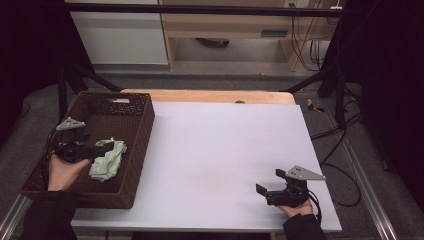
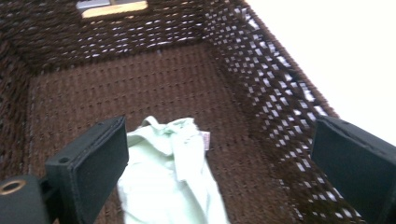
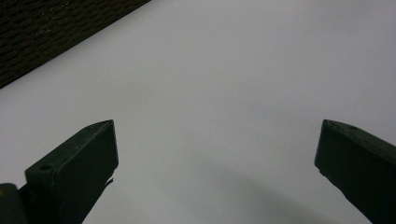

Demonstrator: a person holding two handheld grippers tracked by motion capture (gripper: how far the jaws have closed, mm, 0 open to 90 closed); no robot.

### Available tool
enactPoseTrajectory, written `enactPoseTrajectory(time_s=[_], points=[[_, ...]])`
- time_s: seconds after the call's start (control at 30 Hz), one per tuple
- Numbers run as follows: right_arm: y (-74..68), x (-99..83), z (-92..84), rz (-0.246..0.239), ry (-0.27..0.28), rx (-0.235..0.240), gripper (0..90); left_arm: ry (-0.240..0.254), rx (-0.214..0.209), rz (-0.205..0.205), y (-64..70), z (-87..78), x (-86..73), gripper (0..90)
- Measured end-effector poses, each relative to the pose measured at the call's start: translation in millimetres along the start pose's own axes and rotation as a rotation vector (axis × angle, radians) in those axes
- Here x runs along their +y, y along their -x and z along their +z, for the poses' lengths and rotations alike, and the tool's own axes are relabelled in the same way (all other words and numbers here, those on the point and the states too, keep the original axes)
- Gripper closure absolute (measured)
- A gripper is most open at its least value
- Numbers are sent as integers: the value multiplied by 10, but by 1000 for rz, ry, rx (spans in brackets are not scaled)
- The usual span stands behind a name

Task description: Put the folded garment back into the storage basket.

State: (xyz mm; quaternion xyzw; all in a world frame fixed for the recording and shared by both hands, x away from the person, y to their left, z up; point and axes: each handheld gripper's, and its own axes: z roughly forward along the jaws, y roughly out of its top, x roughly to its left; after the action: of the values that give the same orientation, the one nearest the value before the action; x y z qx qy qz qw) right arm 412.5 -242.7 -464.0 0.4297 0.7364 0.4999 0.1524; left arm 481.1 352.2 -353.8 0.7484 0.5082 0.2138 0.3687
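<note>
Inside brown wicker basket [image 1: 142,125], crumpled pale-green cloth [image 1: 108,160], lying loose

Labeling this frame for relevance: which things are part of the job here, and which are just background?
In the job:
- pale green cloth, lying in the basket
- brown wicker basket at the table's left edge
- left gripper, open above the cloth

Just there:
- right gripper, open over bare table
- white table top
- wooden tag on the basket's far wall
- cables on the floor

Cloth [image 1: 108,160] inside the basket [image 1: 135,150] at the desk's [image 1: 220,165] left edge, right hand-held gripper [image 1: 272,185] over the near right corner
</note>
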Motion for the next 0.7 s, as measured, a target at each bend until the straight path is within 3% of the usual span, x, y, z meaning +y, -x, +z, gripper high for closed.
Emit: enactPoseTrajectory(time_s=[0.7], points=[[-3, -1, 2, -3, -3, 0, 2, 144, -115, 85, 544, -138, 130, 40]])
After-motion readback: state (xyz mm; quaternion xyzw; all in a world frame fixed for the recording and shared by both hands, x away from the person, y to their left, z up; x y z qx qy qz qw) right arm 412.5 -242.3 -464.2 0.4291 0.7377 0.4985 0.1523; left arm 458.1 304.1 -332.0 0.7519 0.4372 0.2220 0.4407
